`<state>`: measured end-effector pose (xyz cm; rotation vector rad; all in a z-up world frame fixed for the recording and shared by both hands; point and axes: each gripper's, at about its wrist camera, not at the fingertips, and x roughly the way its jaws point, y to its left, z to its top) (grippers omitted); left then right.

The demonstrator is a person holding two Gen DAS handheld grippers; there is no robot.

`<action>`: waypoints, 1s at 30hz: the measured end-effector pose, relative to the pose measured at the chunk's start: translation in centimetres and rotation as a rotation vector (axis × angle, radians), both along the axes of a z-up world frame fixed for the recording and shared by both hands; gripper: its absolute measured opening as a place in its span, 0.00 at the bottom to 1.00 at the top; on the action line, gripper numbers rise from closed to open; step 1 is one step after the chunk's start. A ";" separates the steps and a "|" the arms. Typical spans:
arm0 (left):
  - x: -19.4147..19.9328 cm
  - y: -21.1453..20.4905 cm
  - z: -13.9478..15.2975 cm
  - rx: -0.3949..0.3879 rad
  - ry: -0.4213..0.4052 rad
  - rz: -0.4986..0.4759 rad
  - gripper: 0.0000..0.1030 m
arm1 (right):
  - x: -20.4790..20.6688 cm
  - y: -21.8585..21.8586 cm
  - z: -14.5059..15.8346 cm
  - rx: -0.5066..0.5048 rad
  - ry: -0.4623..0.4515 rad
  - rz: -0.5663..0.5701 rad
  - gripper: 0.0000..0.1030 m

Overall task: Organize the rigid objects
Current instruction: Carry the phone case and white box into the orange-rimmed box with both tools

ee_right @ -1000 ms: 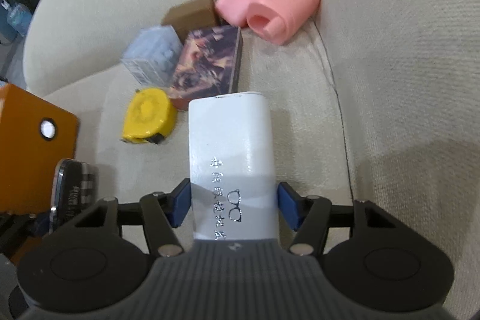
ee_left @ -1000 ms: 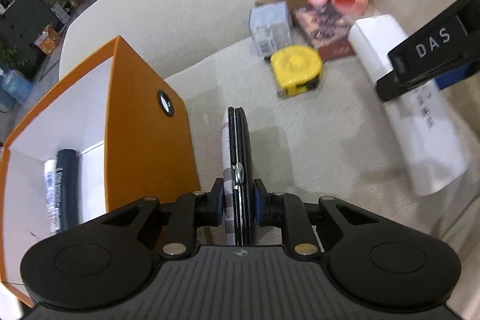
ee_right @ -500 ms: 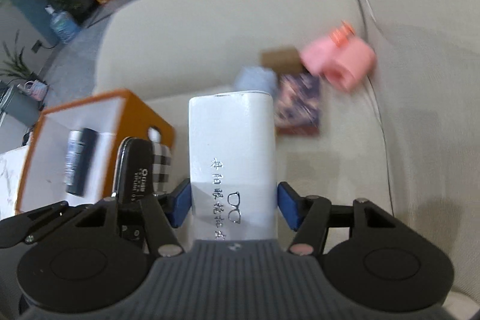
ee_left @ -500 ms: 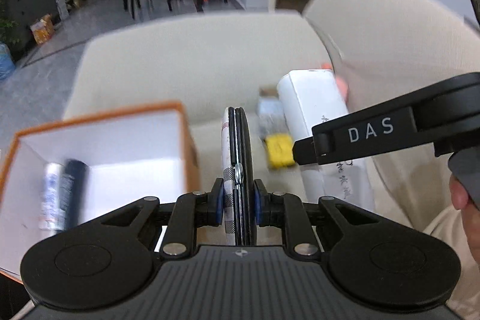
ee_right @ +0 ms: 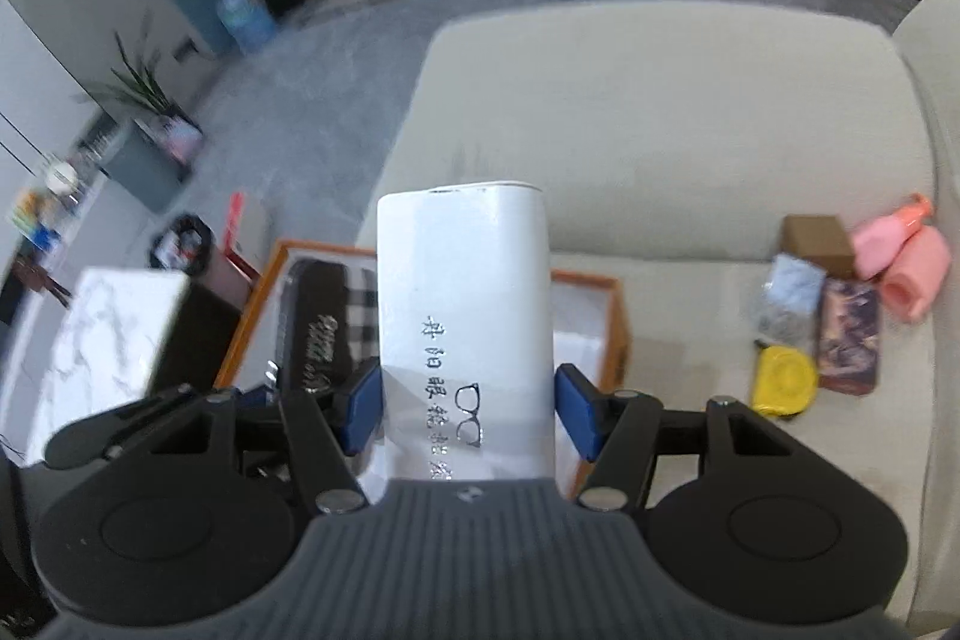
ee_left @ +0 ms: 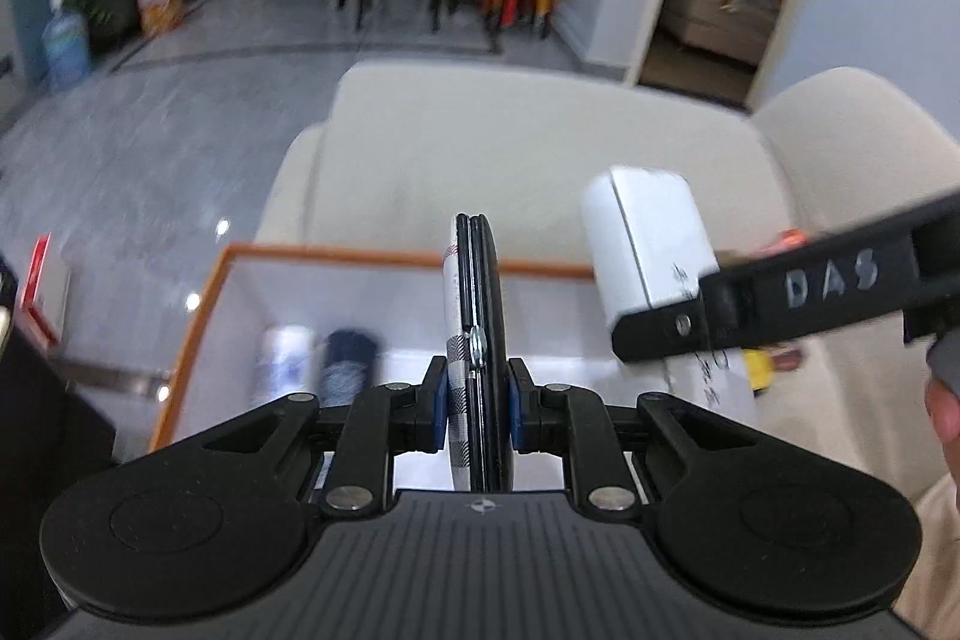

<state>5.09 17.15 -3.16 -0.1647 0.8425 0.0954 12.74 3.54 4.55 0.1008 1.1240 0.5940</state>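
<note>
My left gripper (ee_left: 477,403) is shut on a flat black case with a checked side (ee_left: 474,316), held edge-on above the orange box (ee_left: 336,253). Two tubes, one white (ee_left: 287,358) and one dark (ee_left: 348,361), lie inside the box. My right gripper (ee_right: 468,403) is shut on a white glasses case with printed characters (ee_right: 462,292). It hangs over the orange box (ee_right: 618,334), and the black checked case (ee_right: 327,316) shows just left of it. In the left wrist view the white glasses case (ee_left: 648,244) and the right gripper's finger (ee_left: 780,304) sit at the right.
On the cream sofa seat (ee_right: 660,172) to the right lie a yellow tape measure (ee_right: 783,379), a dark patterned book (ee_right: 849,334), a pale blue pack (ee_right: 789,295), a brown box (ee_right: 819,241) and pink containers (ee_right: 906,268). A marble-topped table (ee_right: 102,334) stands at the left.
Both grippers have risen and swung left from the sofa seat to above the orange box, each keeping its case. The room beyond the sofa has come into view.
</note>
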 end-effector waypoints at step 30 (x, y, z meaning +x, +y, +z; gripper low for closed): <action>1.5 4.4 -7.2 -0.140 0.182 -0.068 0.21 | 2.3 10.1 -10.3 -0.345 0.037 0.170 0.44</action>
